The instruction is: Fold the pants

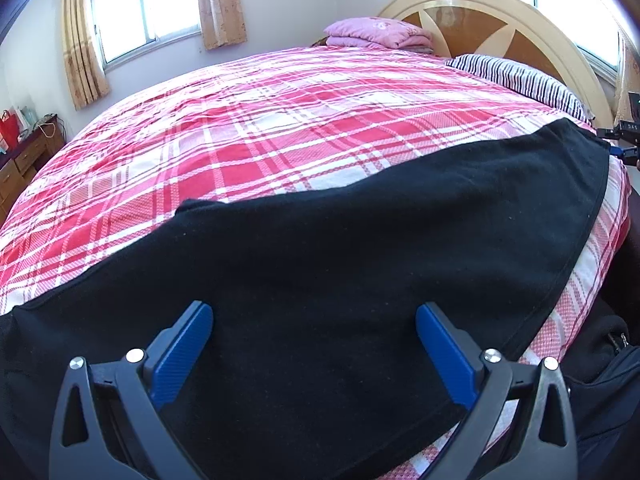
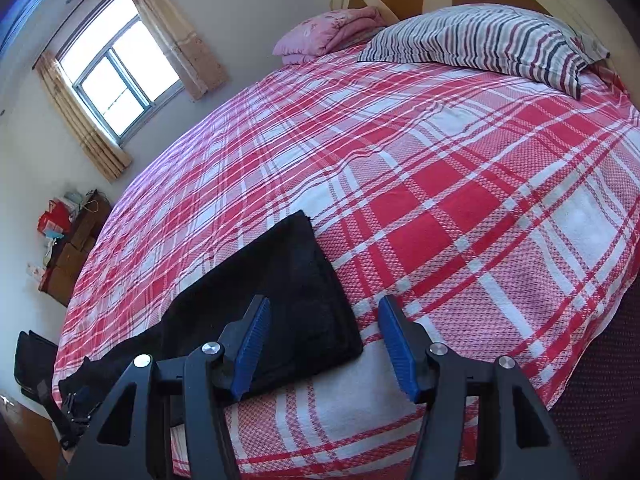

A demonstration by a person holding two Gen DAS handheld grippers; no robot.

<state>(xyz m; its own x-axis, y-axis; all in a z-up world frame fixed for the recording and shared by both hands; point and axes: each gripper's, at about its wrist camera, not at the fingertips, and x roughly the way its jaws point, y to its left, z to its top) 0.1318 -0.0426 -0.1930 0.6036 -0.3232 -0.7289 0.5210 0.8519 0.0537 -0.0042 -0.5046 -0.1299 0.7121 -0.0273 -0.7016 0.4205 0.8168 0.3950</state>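
Black pants (image 1: 340, 248) lie flat along the near edge of a bed with a red and white plaid sheet (image 1: 260, 128). My left gripper (image 1: 314, 344) is open, its blue pads just above the pants' near part, holding nothing. In the right wrist view the pants' end (image 2: 288, 300) lies on the sheet (image 2: 460, 200) at lower left. My right gripper (image 2: 324, 344) is open and empty, its left pad over the pants' corner, its right pad over bare sheet. The right gripper also shows at the far right edge of the left wrist view (image 1: 624, 152), beside the pants' end.
A striped pillow (image 2: 492, 40) and a folded pink blanket (image 2: 324, 36) lie by the wooden headboard (image 1: 500, 24). A wooden dresser (image 2: 72, 248) with clutter stands by the wall under a window (image 2: 116, 64). A dark bag (image 1: 608, 392) sits beside the bed.
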